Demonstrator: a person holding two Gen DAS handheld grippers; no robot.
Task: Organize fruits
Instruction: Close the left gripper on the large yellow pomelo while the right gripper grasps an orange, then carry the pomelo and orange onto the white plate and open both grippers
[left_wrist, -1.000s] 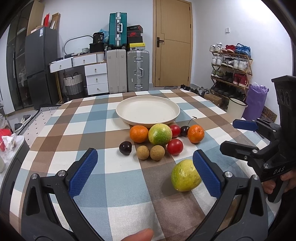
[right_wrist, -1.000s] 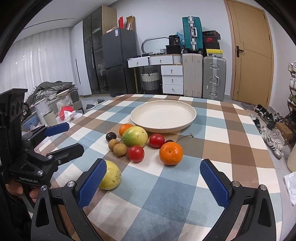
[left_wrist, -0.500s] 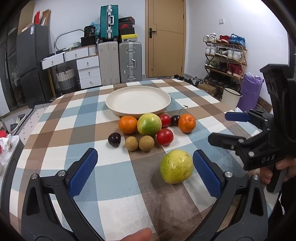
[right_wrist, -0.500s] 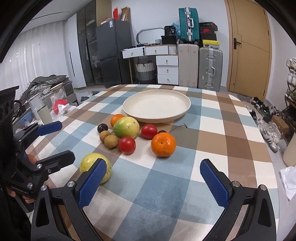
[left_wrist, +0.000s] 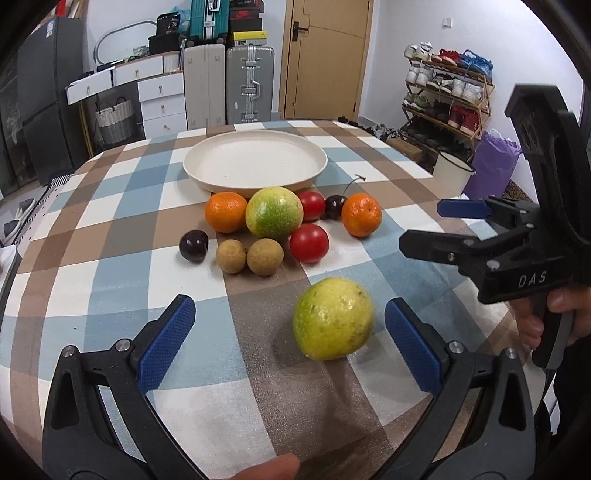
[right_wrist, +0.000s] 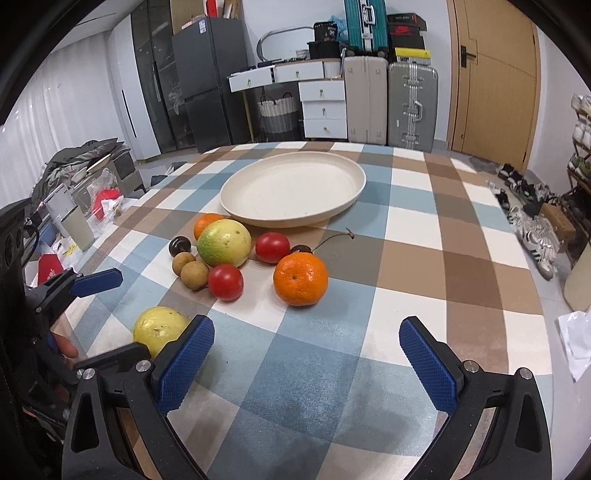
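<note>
Reaching for the yellow-green fruit (left_wrist: 333, 318) on the tabletop (left_wrist: 110, 295), your left gripper (left_wrist: 291, 345) is nearer; spread wide and empty, it has the fruit just ahead, right of centre.

This is a lived-in room of a home: a checked tablecloth (right_wrist: 424, 229) covers the table, and beyond its far edge stand suitcases (right_wrist: 412, 105), white drawers (right_wrist: 323, 107), a dark fridge (right_wrist: 207, 85), a wooden door (right_wrist: 495, 81) and a shoe rack (left_wrist: 447, 96) full of shoes.
</note>
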